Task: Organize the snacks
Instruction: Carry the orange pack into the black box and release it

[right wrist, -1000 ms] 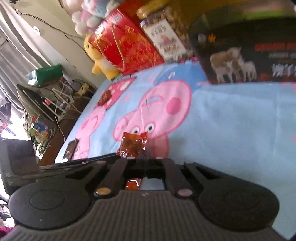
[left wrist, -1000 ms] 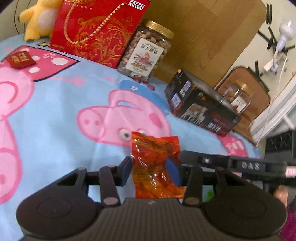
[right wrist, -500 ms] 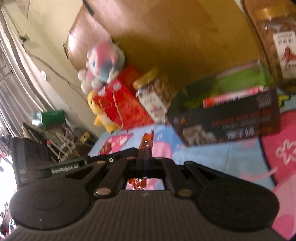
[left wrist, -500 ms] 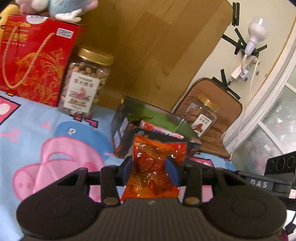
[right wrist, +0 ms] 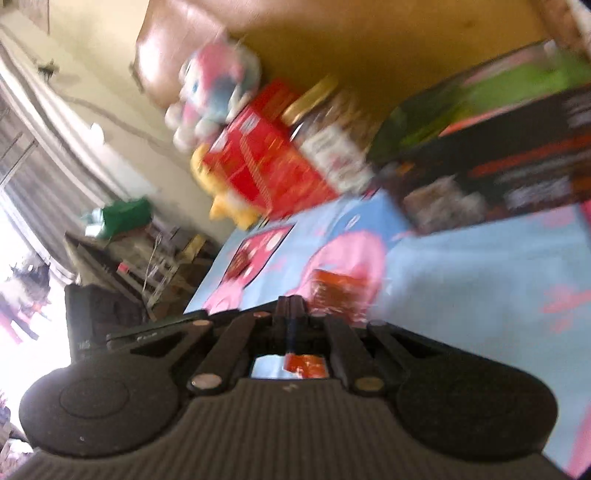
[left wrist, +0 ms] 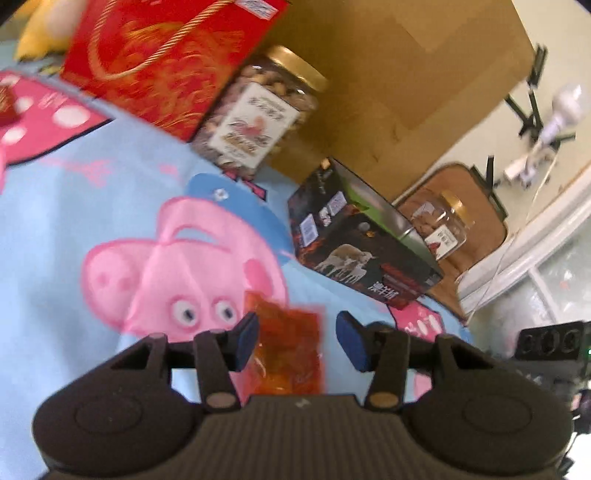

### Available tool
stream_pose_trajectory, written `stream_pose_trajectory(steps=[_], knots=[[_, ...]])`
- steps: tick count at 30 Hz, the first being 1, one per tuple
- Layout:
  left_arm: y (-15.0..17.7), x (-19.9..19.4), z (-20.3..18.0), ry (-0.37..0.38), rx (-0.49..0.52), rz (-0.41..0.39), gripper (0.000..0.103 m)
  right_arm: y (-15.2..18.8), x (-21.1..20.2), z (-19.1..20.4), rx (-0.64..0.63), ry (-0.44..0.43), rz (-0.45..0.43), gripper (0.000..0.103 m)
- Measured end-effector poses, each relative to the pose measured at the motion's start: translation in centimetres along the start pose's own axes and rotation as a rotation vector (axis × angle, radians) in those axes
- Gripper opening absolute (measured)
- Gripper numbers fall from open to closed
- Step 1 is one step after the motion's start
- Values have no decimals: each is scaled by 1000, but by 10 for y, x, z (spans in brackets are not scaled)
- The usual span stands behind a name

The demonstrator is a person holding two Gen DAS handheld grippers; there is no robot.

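The left claw (left wrist: 295, 341) hangs over a cartoon-pig bedspread (left wrist: 92, 229), its blue-padded jaws opening with an orange-red snack packet (left wrist: 286, 352) between them. The packet's left edge sits against the left pad, while a clear gap separates its right edge from the right pad, so no pinch is visible; motion blur makes it impossible to say whether the packet is resting on the bedspread or dropping. The right claw (right wrist: 290, 310) is fully closed with nothing between its jaws; in its blurred view the same packet (right wrist: 340, 293) appears just beyond and to the right of the tips, over the pink pig print.

Farther out, toward the bed's far edge, an open black snack box (left wrist: 364, 243) printed with sheep stands on the bedspread, well apart from the packet. To its left, a clear jar of nuts (left wrist: 258, 114) with a gold lid stands next to a red gift box (left wrist: 162, 55) with gold cord handles. A yellow plush toy (left wrist: 35, 33) peeks out at the far left corner, and a small red packet (left wrist: 5, 105) lies near the left edge. A second, smaller gold-lidded jar (left wrist: 441, 225) stands behind the black box, against a brown cushion (left wrist: 480, 221). A wooden headboard (left wrist: 406, 74) runs behind the row. In the right wrist view a pink-and-blue plush toy (right wrist: 214, 85) sits above the red gift box.
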State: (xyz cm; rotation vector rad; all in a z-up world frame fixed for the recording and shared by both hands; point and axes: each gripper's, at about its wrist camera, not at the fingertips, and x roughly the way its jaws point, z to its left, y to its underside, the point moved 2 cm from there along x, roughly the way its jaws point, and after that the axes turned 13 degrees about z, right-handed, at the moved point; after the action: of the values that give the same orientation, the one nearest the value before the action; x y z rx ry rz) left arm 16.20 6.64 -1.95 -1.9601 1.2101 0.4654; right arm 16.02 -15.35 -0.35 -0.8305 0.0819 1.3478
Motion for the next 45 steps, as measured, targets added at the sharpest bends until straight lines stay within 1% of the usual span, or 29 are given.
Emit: stream_pose_trajectory(steps=[2, 3, 5, 6, 7, 9, 10, 11, 12, 13, 15, 16, 17, 19, 20, 21, 22, 23, 24, 25, 26, 27, 29, 31, 34, 37, 39, 42, 45], knots=[[3, -18, 14, -41, -21, -41, 45, 1, 19, 13, -26, -10, 37, 3], [6, -30, 23, -40, -47, -67, 47, 1, 28, 19, -40, -10, 59, 3], [11, -51, 37, -39, -91, -105, 48, 2, 43, 30, -73, 18, 103, 7], [12, -59, 40, -51, -93, -117, 48, 3, 43, 34, -100, 38, 94, 7], [13, -65, 41, -61, -86, -124, 48, 2, 38, 36, -131, 66, 66, 7], [13, -66, 40, -50, -76, -112, 48, 1, 25, 32, -181, 172, 11, 12], [13, -62, 38, -32, -69, -99, 48, 1, 18, 27, -190, 218, -13, 17], [12, -56, 34, -13, -64, -85, 48, 2, 12, 17, -187, 260, -32, 21], [13, -49, 32, 8, -59, -67, 48, 3, 7, 8, -168, 289, -43, 24], [16, -40, 30, 26, -55, -44, 48, 4, 2, -4, -136, 301, -50, 25], [19, -19, 24, 31, -48, 5, 48, 4, 0, -25, -68, 282, -38, 25], [20, -11, 22, 26, -46, 26, 49, 5, 2, -32, -40, 261, -25, 26], [22, -2, 22, 19, -46, 45, 52, 5, 7, -36, -23, 234, -10, 28], [28, 3, 18, 20, -24, 14, 56, 7, 17, -42, -6, 192, 32, 32], [29, 3, 16, 7, -17, 11, 54, 10, 20, -42, -10, 168, 27, 31], [29, 5, 13, -6, -14, 9, 53, 12, 25, -40, -15, 147, 46, 27], [30, 5, 12, -27, -12, 4, 45, 13, 30, -34, -14, 138, 72, 11], [29, 5, 11, -50, -10, 2, 31, 14, 32, -31, -7, 142, 81, 10], [29, 5, 11, -60, -11, 4, 22, 15, 30, -30, -3, 141, 71, 7], [27, 7, 12, -47, -28, 16, 13, 14, 26, -30, 10, 124, 60, 3], [25, 7, 11, -32, -39, 21, 12, 13, 20, -32, 33, 95, 45, 3], [22, 6, 6, -29, -30, 13, 12, 12, 12, -32, 46, 81, 27, 3], [10, 5, -11, -34, 24, -5, 12, 7, -2, -28, 37, 72, -14, 3], [-7, 9, -32, -22, 69, -12, 12, -1, -19, -20, 11, 76, -65, 3], [-40, 18, -76, -18, 179, -50, 12, -29, -47, -10, -25, 101, -167, 3], [-71, 37, -113, -32, 268, -69, 13, -63, -71, -14, -47, 156, -252, 3], [-87, 55, -127, -51, 296, -66, 13, -82, -85, -23, -54, 204, -290, 3], [-103, 89, -137, -72, 307, -35, 13, -97, -90, -47, -29, 253, -310, 3], [-110, 119, -141, -104, 309, -2, 13, -105, -88, -71, -2, 303, -315, 3]])
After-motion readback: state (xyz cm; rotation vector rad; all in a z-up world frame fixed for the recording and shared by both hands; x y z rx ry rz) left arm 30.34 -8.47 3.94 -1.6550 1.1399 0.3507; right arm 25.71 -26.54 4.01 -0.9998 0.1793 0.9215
